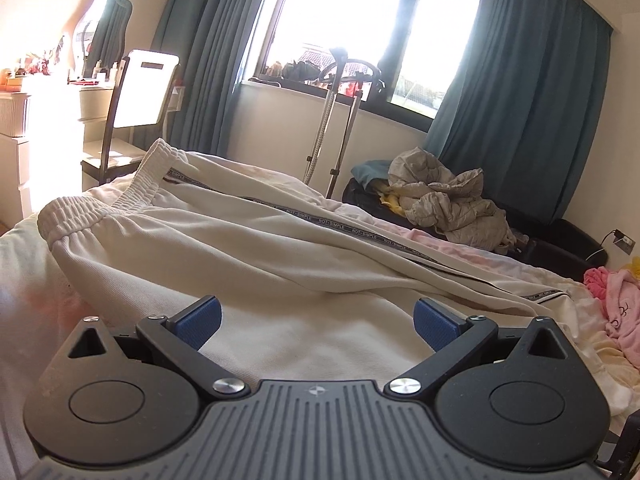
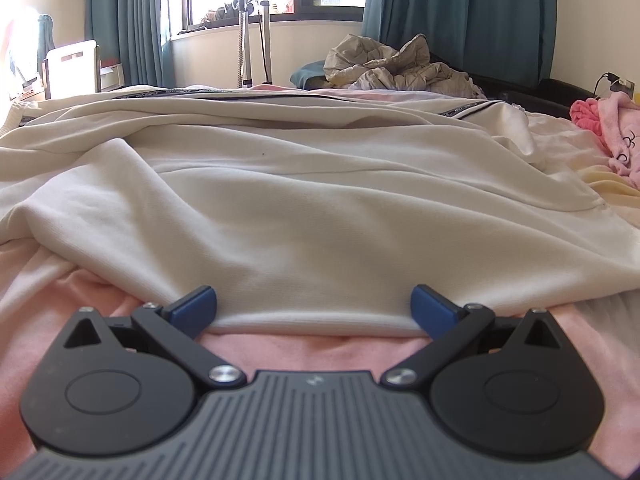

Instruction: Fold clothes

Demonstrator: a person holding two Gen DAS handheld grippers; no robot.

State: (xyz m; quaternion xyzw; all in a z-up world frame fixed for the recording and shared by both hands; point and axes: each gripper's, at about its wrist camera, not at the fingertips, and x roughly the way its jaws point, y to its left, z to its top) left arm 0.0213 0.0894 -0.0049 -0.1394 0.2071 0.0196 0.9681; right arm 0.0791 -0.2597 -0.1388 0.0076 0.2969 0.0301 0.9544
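Trousers [image 1: 248,240] of cream ribbed knit lie rumpled on pink bedsheet [image 2: 312,348].

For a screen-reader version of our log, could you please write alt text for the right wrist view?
The open right hand-held gripper sits low on a pink bedsheet, its blue fingers flanking the near edge of cream trousers spread across the bed. Beyond lie a crumpled grey jacket, teal curtains and a bright window.

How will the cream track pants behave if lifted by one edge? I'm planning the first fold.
The cream track pants probably drape limply: they lie in soft wrinkles. The elastic waistband looks bunched, likely thicker and stiffer. The knit seems grippy, not slippery.
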